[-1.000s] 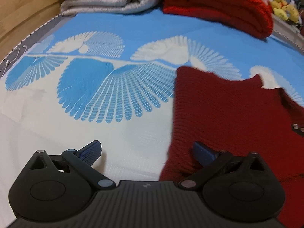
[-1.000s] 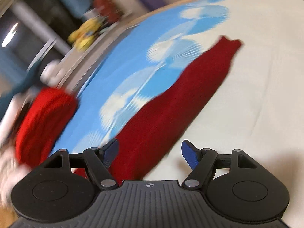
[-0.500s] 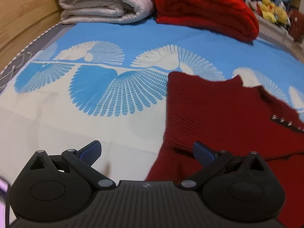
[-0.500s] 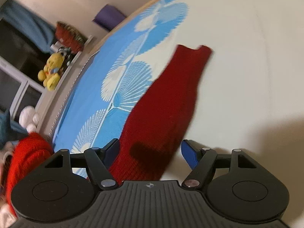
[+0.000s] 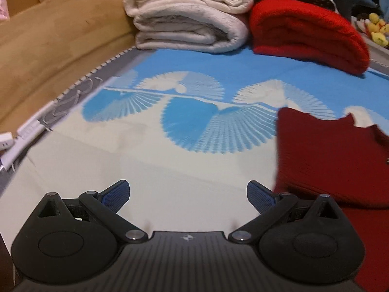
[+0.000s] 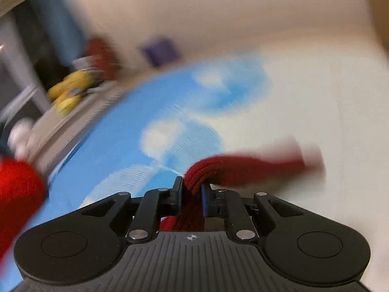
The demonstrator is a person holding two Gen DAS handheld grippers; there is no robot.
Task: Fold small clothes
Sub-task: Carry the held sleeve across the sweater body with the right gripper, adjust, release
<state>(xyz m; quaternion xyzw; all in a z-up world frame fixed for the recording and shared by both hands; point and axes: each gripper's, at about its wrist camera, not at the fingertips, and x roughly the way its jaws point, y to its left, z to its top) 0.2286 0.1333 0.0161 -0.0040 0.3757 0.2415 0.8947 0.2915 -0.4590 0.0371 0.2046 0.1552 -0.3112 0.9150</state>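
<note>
A dark red knit sweater (image 5: 325, 155) lies on the blue-and-cream bedspread (image 5: 184, 121), at the right of the left wrist view. My left gripper (image 5: 188, 194) is open and empty, low over the cream cloth just left of the sweater's edge. My right gripper (image 6: 192, 194) is shut on a bunched fold of the sweater's sleeve (image 6: 243, 168), which trails off to the right, lifted over the bedspread (image 6: 184, 112). The right wrist view is blurred by motion.
A folded white blanket (image 5: 189, 17) and a folded bright red blanket (image 5: 308, 31) are stacked at the far end of the bed. A wooden side board (image 5: 56, 46) runs along the left. Yellow plush toys (image 5: 376, 31) sit at the far right.
My right gripper has closed on the sweater's sleeve and lifted it. My left gripper has drawn left off the sweater, staying open.
</note>
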